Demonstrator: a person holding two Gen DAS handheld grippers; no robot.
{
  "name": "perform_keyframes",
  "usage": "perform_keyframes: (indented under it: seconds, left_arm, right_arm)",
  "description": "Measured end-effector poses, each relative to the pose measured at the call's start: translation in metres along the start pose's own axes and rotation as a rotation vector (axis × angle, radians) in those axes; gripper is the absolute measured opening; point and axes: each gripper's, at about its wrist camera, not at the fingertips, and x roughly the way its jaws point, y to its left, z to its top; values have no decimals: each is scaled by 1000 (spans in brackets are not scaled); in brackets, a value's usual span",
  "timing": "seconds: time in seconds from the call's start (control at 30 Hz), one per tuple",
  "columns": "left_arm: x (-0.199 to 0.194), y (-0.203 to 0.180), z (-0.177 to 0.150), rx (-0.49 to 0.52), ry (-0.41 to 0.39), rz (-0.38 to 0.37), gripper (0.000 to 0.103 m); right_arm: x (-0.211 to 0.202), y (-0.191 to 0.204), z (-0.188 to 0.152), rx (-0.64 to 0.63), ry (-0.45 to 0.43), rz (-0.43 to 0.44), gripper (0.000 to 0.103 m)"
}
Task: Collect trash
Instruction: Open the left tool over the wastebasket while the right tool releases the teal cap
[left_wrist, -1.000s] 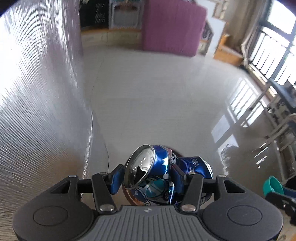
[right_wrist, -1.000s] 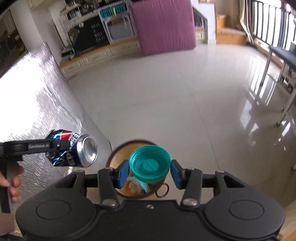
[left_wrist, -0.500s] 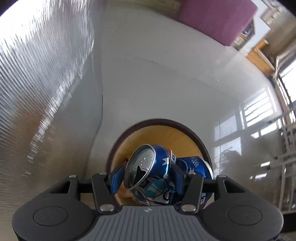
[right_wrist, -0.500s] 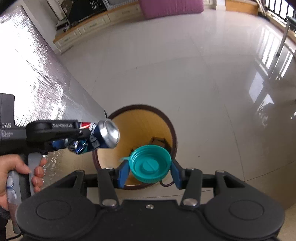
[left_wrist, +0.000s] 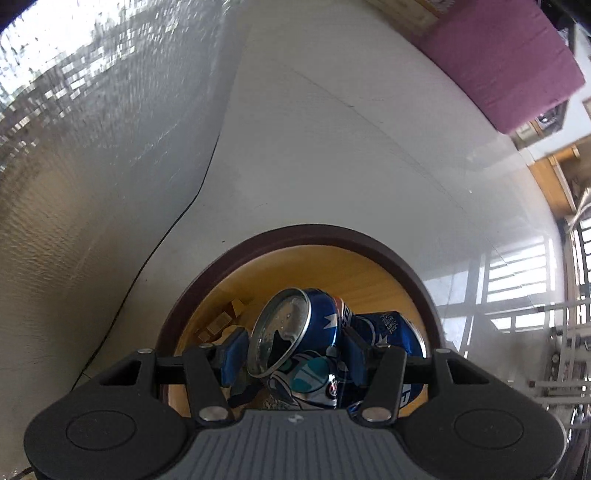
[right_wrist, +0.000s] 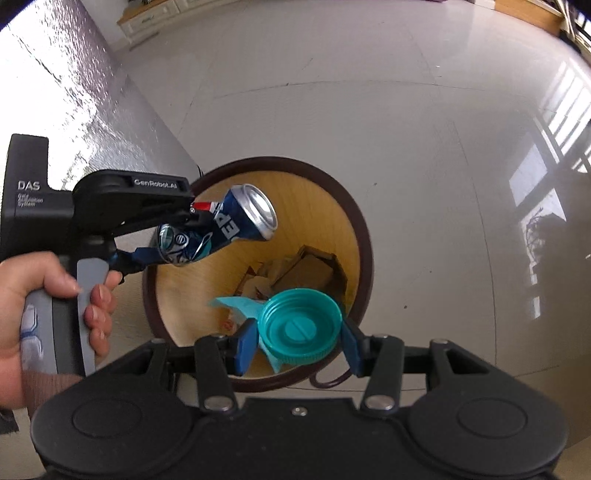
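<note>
The wooden bin (right_wrist: 354, 221) stands on the floor beside the foil-covered tabletop (right_wrist: 74, 96). Above its mouth, the left gripper (left_wrist: 291, 354) pinches a crushed blue can (left_wrist: 295, 332); the right gripper (right_wrist: 299, 341) pinches a teal lid (right_wrist: 299, 328) over the near rim. Spread each pair of fingers only when its load hangs well inside the rim.
</note>
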Motion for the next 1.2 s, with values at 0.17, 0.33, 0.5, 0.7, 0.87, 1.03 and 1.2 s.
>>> perform_keyframes:
  seconds: [0.17,0.33,0.5,0.7,0.87,1.03,1.2]
  left_arm:
    - [11,5,1,-44,-10,3,55]
    - [15,6,-4,-5,24,20,77]
    - [15,-3,-8,77,36,35,78]
    - [3,1,-17,111,75,32,92]
    - [-9,1,-20,140,94,37,97]
    - [-29,0,-19,158,113,54,103]
    - [-49,-6,-15,220,118,76,103]
  right_arm:
    - [17,0,8,-32,11,-5,49]
    - [32,3,16,-70,21,-20,49]
    - [43,5,23,-84,33,-28,50]
    - [49,1,27,-52,69,-10,50]
    - [45,2,28,-62,80,-28,68]
    - [35,0,31,-41,99,-28,75]
    - [21,-2,26,-14,108,-19,80]
